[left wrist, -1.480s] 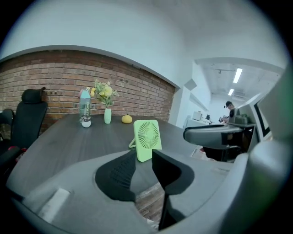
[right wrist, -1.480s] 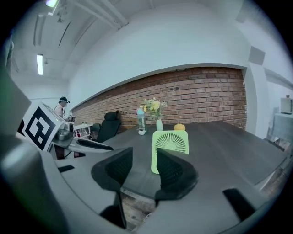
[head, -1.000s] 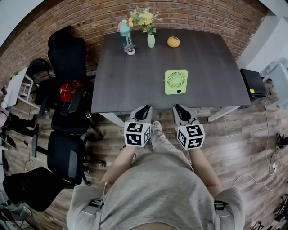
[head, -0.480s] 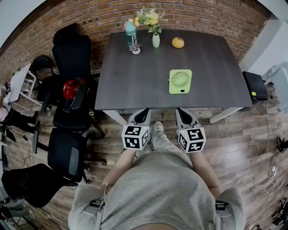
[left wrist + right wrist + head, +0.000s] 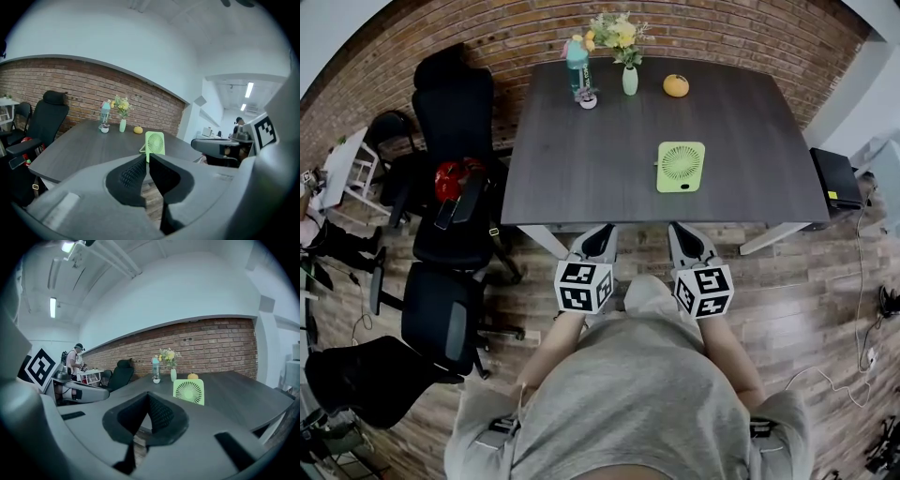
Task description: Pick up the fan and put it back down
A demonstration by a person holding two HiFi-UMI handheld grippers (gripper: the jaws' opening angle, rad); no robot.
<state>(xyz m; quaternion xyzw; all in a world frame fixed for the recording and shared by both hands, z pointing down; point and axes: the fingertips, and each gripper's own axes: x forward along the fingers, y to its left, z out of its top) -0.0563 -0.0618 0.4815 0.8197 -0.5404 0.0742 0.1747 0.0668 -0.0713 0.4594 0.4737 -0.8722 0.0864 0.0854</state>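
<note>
A small light-green square fan (image 5: 680,167) stands upright on the dark grey table (image 5: 581,159), right of the table's middle; it also shows as the fan (image 5: 155,143) and the fan (image 5: 189,391) in the gripper views. My left gripper (image 5: 602,232) and right gripper (image 5: 682,232) hover side by side just short of the table's near edge, above the wooden floor. Both are shut with nothing between the jaws. The left gripper (image 5: 146,159) and right gripper (image 5: 148,396) point toward the fan from a distance.
At the table's far edge stand a teal bottle (image 5: 577,66), a vase of flowers (image 5: 629,79) and an orange fruit (image 5: 676,85). Black office chairs (image 5: 450,202) line the left side, one with a red item (image 5: 450,180). A black box (image 5: 837,178) sits right. A person (image 5: 72,363) stands far off.
Both grippers' jaws have closed. In the head view the table and fan have slid slightly up and to the right as the view shifted back; the grippers stay before the table edge.
</note>
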